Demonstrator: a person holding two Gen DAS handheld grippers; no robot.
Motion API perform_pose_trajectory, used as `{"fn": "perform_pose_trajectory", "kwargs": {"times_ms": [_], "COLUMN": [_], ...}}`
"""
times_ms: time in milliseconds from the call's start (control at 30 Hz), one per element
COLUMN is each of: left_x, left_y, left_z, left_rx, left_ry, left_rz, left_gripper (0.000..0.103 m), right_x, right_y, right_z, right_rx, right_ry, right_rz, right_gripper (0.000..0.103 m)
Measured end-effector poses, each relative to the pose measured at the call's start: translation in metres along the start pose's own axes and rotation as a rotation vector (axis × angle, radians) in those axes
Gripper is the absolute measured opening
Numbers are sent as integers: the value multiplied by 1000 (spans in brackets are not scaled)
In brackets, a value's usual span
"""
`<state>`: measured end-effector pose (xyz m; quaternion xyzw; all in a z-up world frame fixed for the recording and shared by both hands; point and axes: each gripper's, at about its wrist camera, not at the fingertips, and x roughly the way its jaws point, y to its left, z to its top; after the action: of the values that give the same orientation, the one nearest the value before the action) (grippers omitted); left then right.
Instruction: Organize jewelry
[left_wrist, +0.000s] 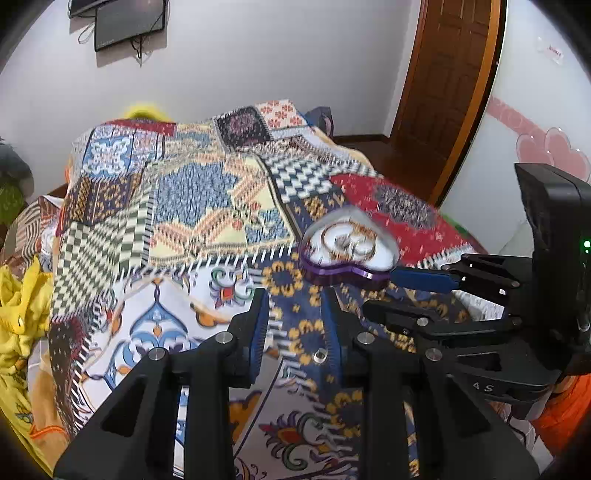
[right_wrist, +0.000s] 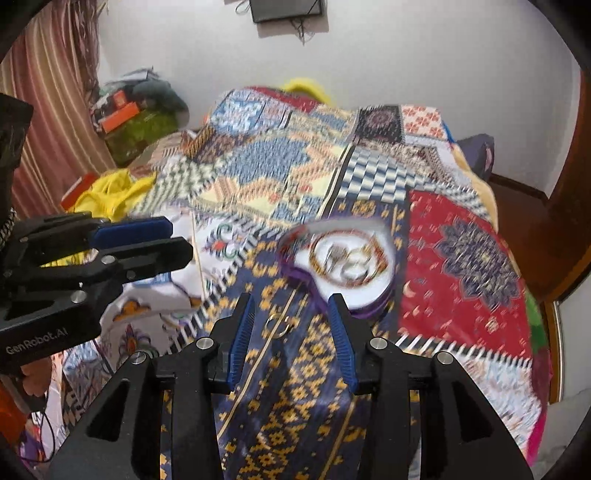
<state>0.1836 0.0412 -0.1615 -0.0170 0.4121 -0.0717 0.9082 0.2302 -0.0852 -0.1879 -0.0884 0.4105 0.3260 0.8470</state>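
A purple heart-shaped jewelry box (left_wrist: 349, 254) lies open on the patchwork bedspread (left_wrist: 207, 206), with bangles and rings on its white lining; it also shows in the right wrist view (right_wrist: 347, 258). A small gold ring (right_wrist: 277, 325) lies on the blue-and-gold cloth between the fingers of my right gripper (right_wrist: 291, 314), which is open. Its right finger (right_wrist: 341, 325) touches the box's near edge. My left gripper (left_wrist: 295, 310) is open and empty, just in front of the box. The right gripper (left_wrist: 421, 291) enters the left wrist view from the right, its tip at the box.
The bedspread (right_wrist: 461, 251) covers a bed. Yellow cloth (left_wrist: 18, 317) lies at its left side, also seen in the right wrist view (right_wrist: 110, 195). Boxes and bags (right_wrist: 136, 118) are piled by a curtain (right_wrist: 51, 96). A wooden door (left_wrist: 443, 92) stands at the right.
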Motion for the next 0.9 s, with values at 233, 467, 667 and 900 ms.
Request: {"fn": "perform_pose_trajectory", "kwargs": {"times_ms": [233, 467, 667, 900], "left_x": [16, 23, 23, 22], "left_y": [11, 19, 15, -1], "left_z": [-16, -24, -27, -31], "left_rx": [-24, -50, -57, -33], "left_ry": [55, 72, 74, 85], "left_rz": [3, 2, -36, -83], "left_gripper": [28, 28, 28, 28], "right_x": [32, 39, 38, 33], "right_y": [6, 10, 10, 10], "right_z": [-10, -12, -15, -15], "right_rx": [11, -44, -64, -57], "right_ry": [93, 74, 50, 32], "right_rz": [35, 3, 4, -9], "right_gripper": [38, 38, 20, 5]}}
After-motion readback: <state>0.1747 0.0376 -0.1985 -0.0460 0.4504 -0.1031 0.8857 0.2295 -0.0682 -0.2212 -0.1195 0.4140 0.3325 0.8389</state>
